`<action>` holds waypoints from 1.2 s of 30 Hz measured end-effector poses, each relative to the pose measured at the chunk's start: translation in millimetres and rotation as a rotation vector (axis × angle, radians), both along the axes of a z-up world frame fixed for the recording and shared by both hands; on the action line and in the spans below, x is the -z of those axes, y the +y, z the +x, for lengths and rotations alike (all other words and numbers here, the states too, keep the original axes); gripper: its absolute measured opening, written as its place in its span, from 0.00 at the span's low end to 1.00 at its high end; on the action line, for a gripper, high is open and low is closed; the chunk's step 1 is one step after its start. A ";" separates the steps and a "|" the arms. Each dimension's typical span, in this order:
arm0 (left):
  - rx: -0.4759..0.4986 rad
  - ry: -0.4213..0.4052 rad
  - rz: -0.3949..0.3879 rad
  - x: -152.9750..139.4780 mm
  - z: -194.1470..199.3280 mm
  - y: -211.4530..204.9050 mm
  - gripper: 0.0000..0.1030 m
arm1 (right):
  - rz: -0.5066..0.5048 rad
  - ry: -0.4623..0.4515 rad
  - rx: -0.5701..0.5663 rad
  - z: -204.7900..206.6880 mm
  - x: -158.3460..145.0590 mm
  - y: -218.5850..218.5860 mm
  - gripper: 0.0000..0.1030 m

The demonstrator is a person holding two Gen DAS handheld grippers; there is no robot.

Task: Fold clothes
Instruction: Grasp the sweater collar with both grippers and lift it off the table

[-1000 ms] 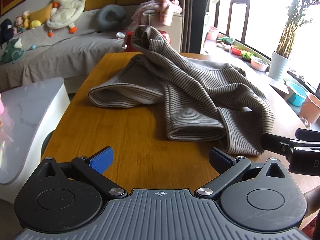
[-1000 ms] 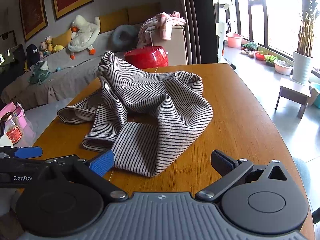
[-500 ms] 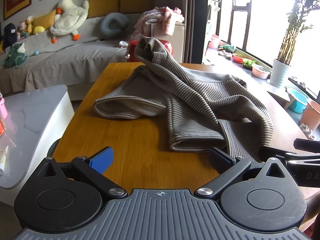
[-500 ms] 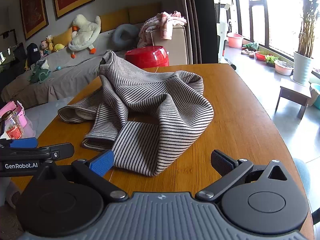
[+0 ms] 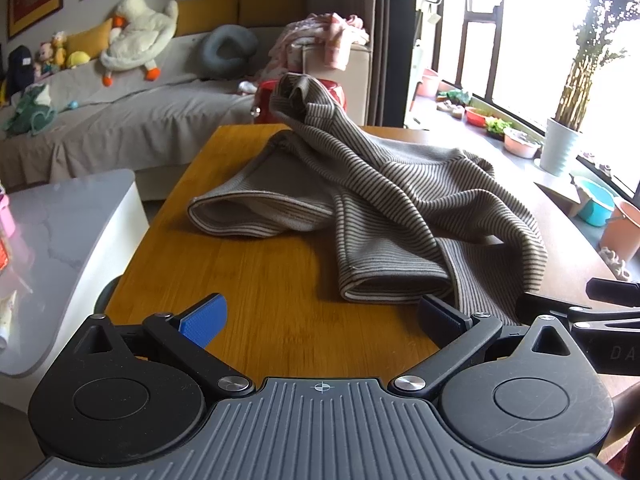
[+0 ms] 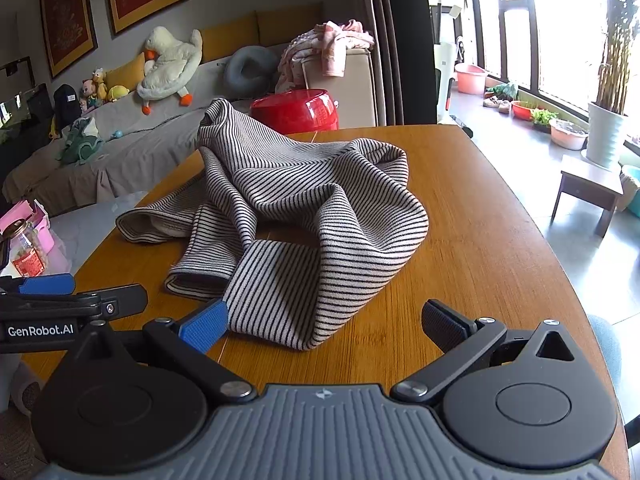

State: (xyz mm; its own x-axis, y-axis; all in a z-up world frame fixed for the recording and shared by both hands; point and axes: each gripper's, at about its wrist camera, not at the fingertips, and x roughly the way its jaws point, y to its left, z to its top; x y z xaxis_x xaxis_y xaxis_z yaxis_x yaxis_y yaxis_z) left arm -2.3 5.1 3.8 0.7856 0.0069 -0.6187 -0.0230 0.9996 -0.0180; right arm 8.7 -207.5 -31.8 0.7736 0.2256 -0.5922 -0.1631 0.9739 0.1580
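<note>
A beige garment with thin dark stripes (image 5: 400, 208) (image 6: 304, 208) lies crumpled in a heap on the wooden table (image 5: 256, 280) (image 6: 480, 240), one end bunched up and standing tall at the far side. My left gripper (image 5: 320, 320) is open just short of the garment's near folded edge, nothing between its fingers. My right gripper (image 6: 324, 324) is open too, its blue left pad (image 6: 202, 326) beside the nearest hanging fold. Each view shows the other gripper at its edge: the right one (image 5: 592, 312) and the left one (image 6: 60, 300).
A grey-topped white side table (image 5: 60, 240) stands left of the wooden table, with a jar and pink box (image 6: 28, 240) on it. A red stool (image 6: 296, 110), a sofa with plush toys (image 5: 136, 48) and a small low bench (image 6: 588, 188) lie beyond.
Both grippers have edged a little closer to the garment and the left view has shifted right. Both stay open; the garment has not moved.
</note>
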 end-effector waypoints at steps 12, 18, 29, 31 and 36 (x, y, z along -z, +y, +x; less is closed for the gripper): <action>0.002 0.037 -0.021 7.4 3.3 1.9 1.00 | 0.014 0.017 0.000 2.3 4.2 -1.9 1.00; 0.004 0.108 -0.041 23.7 17.0 6.5 1.00 | 0.048 -0.037 -0.022 16.4 -5.8 -7.1 1.00; 0.030 0.155 -0.095 32.1 26.1 10.9 1.00 | 0.177 -0.117 -0.216 134.4 -29.7 23.0 1.00; 0.037 0.173 -0.133 29.6 28.8 16.8 1.00 | 0.187 -0.093 -0.227 159.6 -25.5 31.0 1.00; 0.114 0.167 -0.139 30.1 31.7 21.7 1.00 | 0.261 0.068 -0.169 204.3 2.9 31.3 1.00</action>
State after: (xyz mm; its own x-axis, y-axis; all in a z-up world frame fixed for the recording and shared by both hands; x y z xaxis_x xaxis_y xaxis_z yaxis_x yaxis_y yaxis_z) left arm 29.3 26.8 -26.3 0.6632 -0.1708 -0.7287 0.0760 0.9839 -0.1615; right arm 213.0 -176.2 -34.7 0.6729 0.4982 -0.5468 -0.2992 0.8593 0.4147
